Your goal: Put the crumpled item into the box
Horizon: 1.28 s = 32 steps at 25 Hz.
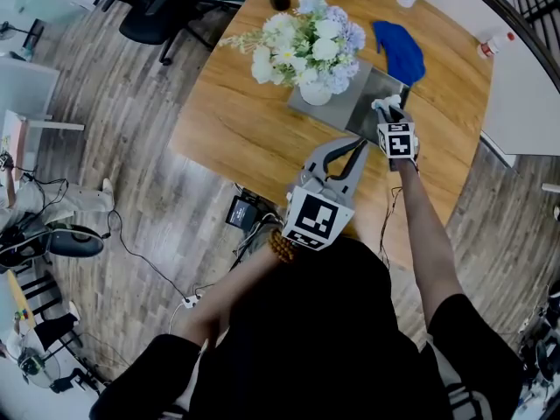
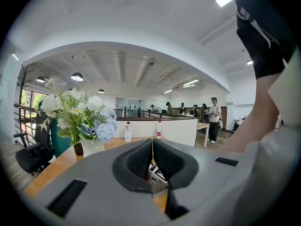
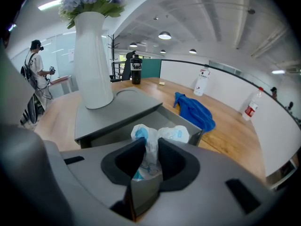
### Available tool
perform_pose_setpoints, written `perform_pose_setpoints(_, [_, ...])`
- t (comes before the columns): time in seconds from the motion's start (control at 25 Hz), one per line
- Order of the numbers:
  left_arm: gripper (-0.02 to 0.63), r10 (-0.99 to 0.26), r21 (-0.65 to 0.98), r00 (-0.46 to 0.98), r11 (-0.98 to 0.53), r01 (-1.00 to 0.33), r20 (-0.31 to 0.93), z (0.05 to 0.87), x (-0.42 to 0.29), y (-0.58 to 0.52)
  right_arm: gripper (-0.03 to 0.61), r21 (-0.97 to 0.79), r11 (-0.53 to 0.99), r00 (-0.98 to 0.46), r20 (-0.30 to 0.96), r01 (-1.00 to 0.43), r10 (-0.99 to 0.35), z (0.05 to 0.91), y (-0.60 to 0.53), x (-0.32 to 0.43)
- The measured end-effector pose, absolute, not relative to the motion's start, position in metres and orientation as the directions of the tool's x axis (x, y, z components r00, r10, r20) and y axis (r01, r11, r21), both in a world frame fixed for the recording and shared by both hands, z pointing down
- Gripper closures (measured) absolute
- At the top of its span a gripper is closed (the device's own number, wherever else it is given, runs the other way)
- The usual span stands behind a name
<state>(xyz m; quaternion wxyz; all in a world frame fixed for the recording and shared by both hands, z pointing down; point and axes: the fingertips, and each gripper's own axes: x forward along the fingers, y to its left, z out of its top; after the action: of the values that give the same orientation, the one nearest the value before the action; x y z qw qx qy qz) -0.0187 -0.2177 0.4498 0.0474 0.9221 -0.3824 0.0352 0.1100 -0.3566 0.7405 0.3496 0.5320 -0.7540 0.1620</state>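
The left tongs, drawn back nearest the person's body, are closed on nothing. Further out, the right tongs pinch the crumpled item between their pads, apparently still gripping it, though the hold may be light. It hangs just above the open end of the box, not yet inside. Reaching is done; lowering and releasing remain. Beyond the box, a blue cloth lies on the tabletop.
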Motion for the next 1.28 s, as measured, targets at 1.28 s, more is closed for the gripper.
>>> perform_pose_setpoints(1.28, [0.591, -0.678, -0.005, 0.734, -0.735, -0.679, 0.021, 0.419, -0.001, -0.214, 0.417, 0.124, 0.352, -0.24, 0.525, -0.928, -0.817, 0.611, -0.38, 0.105])
